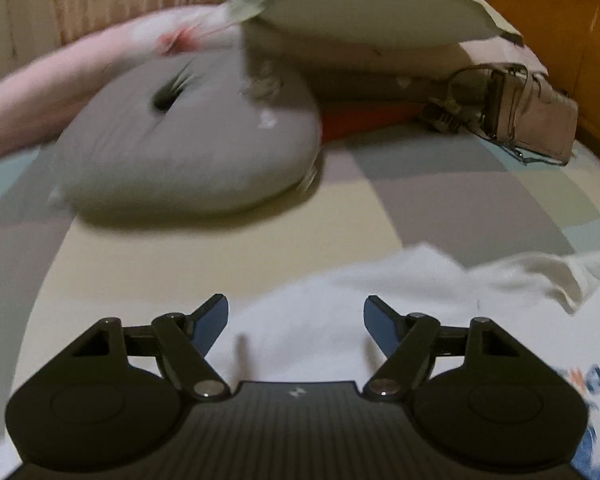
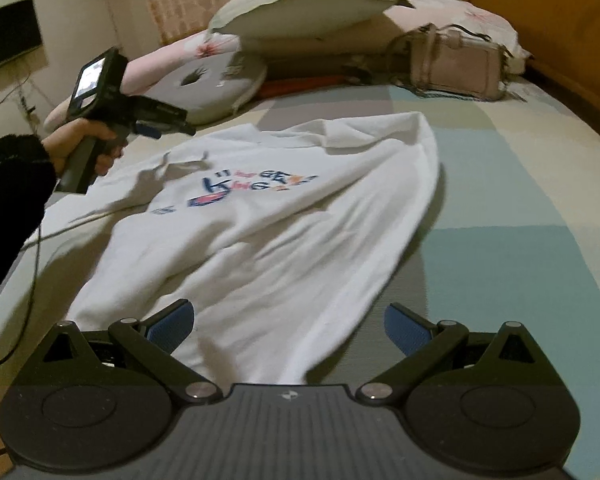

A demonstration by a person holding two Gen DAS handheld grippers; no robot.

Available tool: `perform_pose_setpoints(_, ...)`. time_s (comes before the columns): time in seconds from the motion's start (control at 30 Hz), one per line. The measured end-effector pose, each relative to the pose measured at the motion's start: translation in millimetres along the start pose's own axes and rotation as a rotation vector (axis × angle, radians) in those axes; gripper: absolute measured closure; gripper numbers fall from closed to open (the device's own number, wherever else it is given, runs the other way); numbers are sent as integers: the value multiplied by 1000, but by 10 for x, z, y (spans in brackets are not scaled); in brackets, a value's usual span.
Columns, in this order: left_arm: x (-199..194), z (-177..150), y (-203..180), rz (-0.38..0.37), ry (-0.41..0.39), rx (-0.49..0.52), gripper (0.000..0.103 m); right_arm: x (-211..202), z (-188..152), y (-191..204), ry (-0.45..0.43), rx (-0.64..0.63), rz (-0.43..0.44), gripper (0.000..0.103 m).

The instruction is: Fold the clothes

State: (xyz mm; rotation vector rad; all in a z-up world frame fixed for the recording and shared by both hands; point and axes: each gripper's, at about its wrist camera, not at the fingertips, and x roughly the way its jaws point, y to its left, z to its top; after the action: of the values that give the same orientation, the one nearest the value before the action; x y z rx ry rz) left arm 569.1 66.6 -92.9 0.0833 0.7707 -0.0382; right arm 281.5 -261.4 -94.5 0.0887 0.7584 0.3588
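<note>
A white T-shirt (image 2: 280, 240) with a blue and orange print (image 2: 256, 188) lies spread on the bed, its far right part folded over. My right gripper (image 2: 288, 316) is open above the shirt's near end; cloth lies below the gap and the pads do not press on it. A hand in a dark sleeve (image 2: 16, 184) holds my left gripper (image 2: 176, 126) above the shirt's far left edge. In the left wrist view the left gripper (image 1: 295, 312) stands open over the white shirt (image 1: 340, 340), with nothing between its blue pads (image 1: 210, 324).
The bed's pastel patchwork sheet (image 2: 500, 200) shows to the right of the shirt. At the head end lie a grey round cushion (image 1: 188, 140), a pale pillow (image 1: 360, 12) and a beige handbag (image 1: 520, 120). A wooden bed frame (image 2: 560, 40) runs along the right. A cable (image 2: 36, 248) hangs at the left.
</note>
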Motion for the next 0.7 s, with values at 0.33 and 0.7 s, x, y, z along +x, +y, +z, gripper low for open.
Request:
perform_pose_setpoints(0.33, 499, 97, -432, -35, -8, 145, 47, 61, -53, -223, -17, 12, 26, 0)
perform_pose_setpoints(0.7, 427, -120, -590, 28, -7, 327, 42, 114, -89, -247, -9, 27, 42, 0)
